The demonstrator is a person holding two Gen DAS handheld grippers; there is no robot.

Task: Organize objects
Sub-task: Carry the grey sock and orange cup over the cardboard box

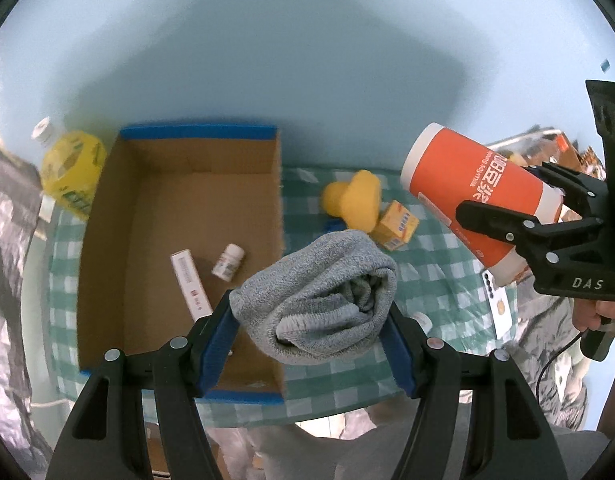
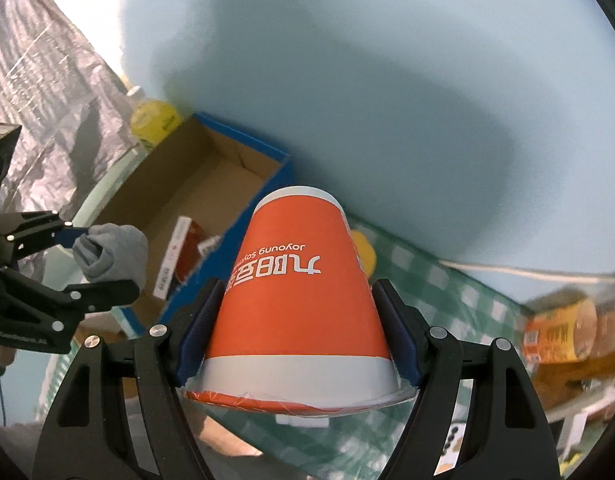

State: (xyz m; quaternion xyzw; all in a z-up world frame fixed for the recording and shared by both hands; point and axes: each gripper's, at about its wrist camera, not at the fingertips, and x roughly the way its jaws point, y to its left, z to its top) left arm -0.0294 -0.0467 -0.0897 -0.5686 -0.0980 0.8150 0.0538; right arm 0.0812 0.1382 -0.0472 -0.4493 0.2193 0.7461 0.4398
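The left gripper (image 1: 313,322) pinches the soft, light rolled grey sock (image 1: 319,296) mid-bundle just above the cardboard box (image 1: 195,148), while the right gripper (image 2: 295,332) squeezes the light, crushable orange paper cup (image 2: 299,300) near its rim.

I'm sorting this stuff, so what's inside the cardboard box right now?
Inside the cardboard box lie a long white carton and a small white pill bottle. The sock and gripper cover its near right corner.

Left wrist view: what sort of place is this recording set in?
Probably a home tabletop against a plain pale wall: a green checked tablecloth, a cardboard box holding a small pill bottle, and drinks and snacks lying around it.
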